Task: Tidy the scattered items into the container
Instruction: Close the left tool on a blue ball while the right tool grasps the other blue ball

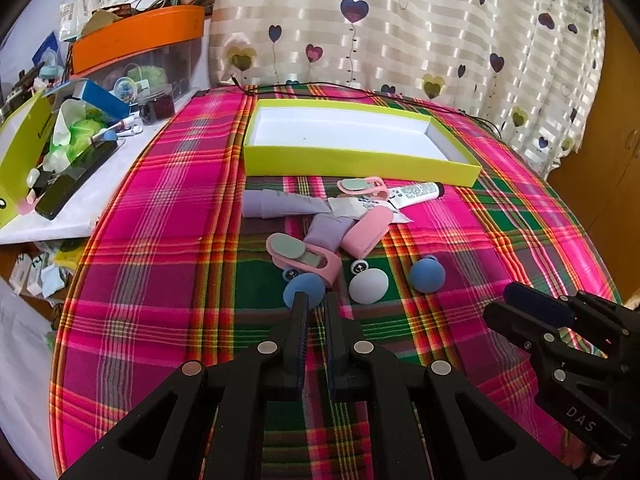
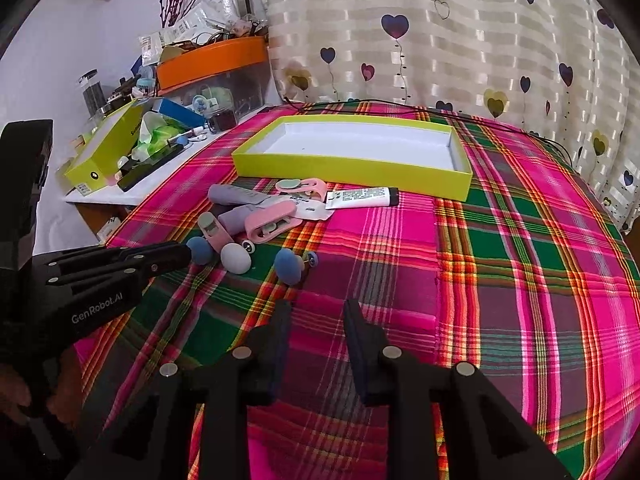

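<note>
The left gripper (image 1: 314, 304), nearly closed and empty, noses the round blue foam ball (image 1: 304, 289). The right gripper (image 2: 318, 312) hangs open. A nudge could roll the ball away from the empty lime-green cardboard box (image 1: 360, 164).

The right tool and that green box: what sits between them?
In the right wrist view, bare plaid cloth lies ahead of the open right tool, then a white tube just before the green box.

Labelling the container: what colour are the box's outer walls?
Lime green, white inside; the box shows best in the right wrist view.
</note>
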Tool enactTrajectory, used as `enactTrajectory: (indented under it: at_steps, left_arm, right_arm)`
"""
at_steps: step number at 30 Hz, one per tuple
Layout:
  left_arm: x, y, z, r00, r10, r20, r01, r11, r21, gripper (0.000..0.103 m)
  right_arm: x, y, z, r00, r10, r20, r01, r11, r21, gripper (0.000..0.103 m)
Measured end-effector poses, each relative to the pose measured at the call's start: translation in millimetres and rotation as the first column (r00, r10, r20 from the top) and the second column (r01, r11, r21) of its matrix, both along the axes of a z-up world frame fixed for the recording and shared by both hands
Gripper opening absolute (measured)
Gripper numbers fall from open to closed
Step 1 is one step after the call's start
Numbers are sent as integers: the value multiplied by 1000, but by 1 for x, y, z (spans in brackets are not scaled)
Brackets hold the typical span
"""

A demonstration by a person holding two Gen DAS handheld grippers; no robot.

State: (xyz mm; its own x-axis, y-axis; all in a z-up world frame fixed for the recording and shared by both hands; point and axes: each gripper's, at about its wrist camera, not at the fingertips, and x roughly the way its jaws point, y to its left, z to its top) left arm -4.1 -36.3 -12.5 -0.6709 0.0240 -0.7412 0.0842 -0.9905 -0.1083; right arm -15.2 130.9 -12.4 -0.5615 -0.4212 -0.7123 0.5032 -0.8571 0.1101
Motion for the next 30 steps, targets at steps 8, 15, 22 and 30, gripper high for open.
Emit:
enactTrajectory:
  at_steps: [8, 15, 22, 30]
  left_arm:
    - [-1, -6, -3, 1000, -12, -7, 12, 1000, 15, 15]
    - [-3, -10, -4, 1000, -18, -15, 18, 1000, 20, 20]
    - [-8, -14, -8, 1000, -29, -9, 29, 999, 25, 20]
    - [-14, -16, -10, 999, -44, -12, 45, 998, 37, 20]
  right_arm:
    - [-2, -6, -2, 1000, 24, 9, -24, 1000, -6, 32]
    - [-8, -12, -6, 999, 42, 20, -42, 999, -10, 33]
    - [-15, -18, -9, 998, 58, 30, -57, 998, -12, 33]
    - [-24, -26, -12, 996, 73, 42, -72, 997, -16, 33]
